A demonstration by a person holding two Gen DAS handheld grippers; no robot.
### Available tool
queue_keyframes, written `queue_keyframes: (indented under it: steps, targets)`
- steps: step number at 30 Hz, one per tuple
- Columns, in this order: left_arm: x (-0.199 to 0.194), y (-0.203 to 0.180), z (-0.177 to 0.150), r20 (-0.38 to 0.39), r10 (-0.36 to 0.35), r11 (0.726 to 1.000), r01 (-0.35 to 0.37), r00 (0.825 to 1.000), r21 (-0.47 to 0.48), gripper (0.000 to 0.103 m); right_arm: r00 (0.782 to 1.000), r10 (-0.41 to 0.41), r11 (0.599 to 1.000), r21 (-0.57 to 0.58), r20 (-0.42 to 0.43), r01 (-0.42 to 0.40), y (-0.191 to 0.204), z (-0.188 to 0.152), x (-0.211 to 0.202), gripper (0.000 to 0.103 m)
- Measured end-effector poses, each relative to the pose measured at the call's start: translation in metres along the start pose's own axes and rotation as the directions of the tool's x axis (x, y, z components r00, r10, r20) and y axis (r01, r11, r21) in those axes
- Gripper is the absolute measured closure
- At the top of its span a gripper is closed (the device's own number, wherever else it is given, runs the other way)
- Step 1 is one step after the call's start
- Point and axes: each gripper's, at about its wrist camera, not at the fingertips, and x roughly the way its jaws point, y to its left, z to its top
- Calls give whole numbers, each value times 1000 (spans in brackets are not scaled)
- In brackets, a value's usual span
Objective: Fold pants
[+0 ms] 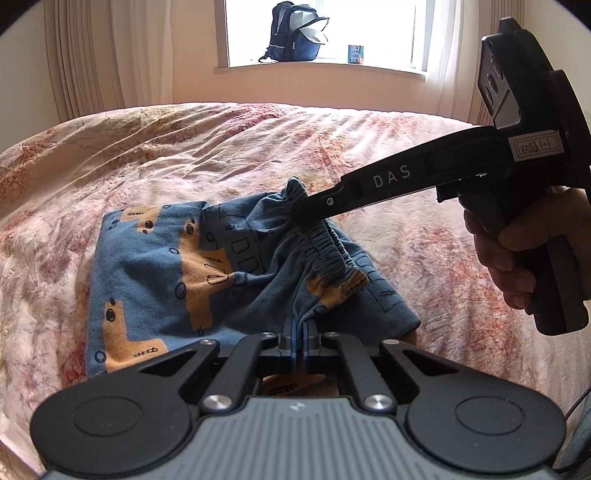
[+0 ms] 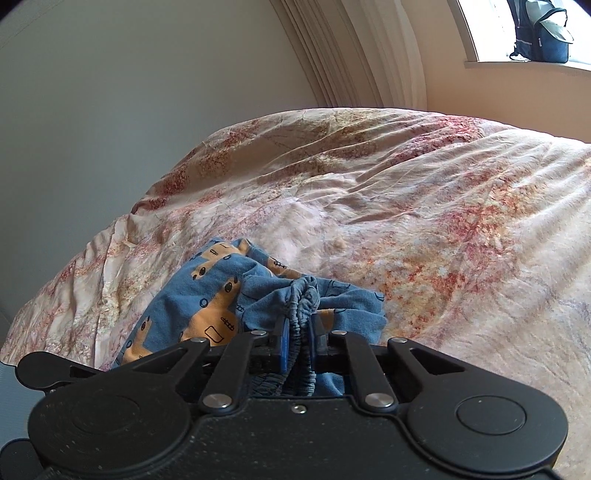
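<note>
Blue pants with orange patches and black drawings lie partly folded on the bed, and they also show in the right wrist view. My left gripper is shut on a pinch of the blue cloth at the near edge. My right gripper is shut on the gathered elastic waistband. In the left wrist view the right gripper reaches in from the right and holds the waistband lifted above the folded legs.
The bed has a wrinkled pink floral cover. A dark backpack and a small box stand on the windowsill behind. Curtains hang left of the window. A grey wall is at the left.
</note>
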Motion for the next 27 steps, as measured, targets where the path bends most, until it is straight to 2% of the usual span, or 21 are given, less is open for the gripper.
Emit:
queue_keyframes:
  steps: [5, 10, 14, 16, 19, 20, 21, 23, 24, 26, 27]
  targets:
    - [-9, 7, 6, 4, -50, 998, 50, 999, -50, 100, 1000, 5, 999, 34, -3, -5, -2, 6, -7, 93]
    - [-20, -4, 10, 8, -75, 997, 76, 997, -8, 100, 999, -22, 999, 38, -33, 23, 2, 15, -25, 93]
    - [-5, -12, 1, -51, -55, 997, 57, 997, 48, 99, 994, -61, 997, 35, -86, 64, -1, 10, -22, 92]
    - [0, -11, -4, -69, -56, 997, 59, 996, 42, 94, 990, -86, 996, 17, -108, 88, -3, 0, -14, 88]
    - [-11, -7, -4, -56, -49, 999, 50, 997, 20, 66, 987, -130, 991, -34, -99, 127, -1, -9, -17, 69]
    - [-20, -6, -2, -35, -41, 999, 42, 999, 19, 47, 986, -139, 990, -40, -91, 135, 0, -9, -22, 61]
    - [-27, -5, 0, -17, -29, 999, 30, 999, 17, 35, 985, -149, 988, -45, -83, 146, 1, -9, -28, 57]
    - [-43, 2, 7, 12, -8, 1000, 8, 1000, -15, 29, 981, -187, 981, -65, -60, 183, 5, -10, -38, 39]
    - [-48, 9, 11, 26, 9, 999, -8, 1000, -47, 22, 977, -207, 976, -81, -45, 203, 10, -11, -42, 35]
    - [-53, 26, 17, 54, 109, 985, -100, 993, -143, 9, 973, -231, 968, -106, -30, 226, 19, -14, -42, 24]
    - [-50, 35, 17, 48, 174, 970, -162, 984, -183, 8, 971, -236, 965, -120, -26, 232, 25, -14, -40, 22]
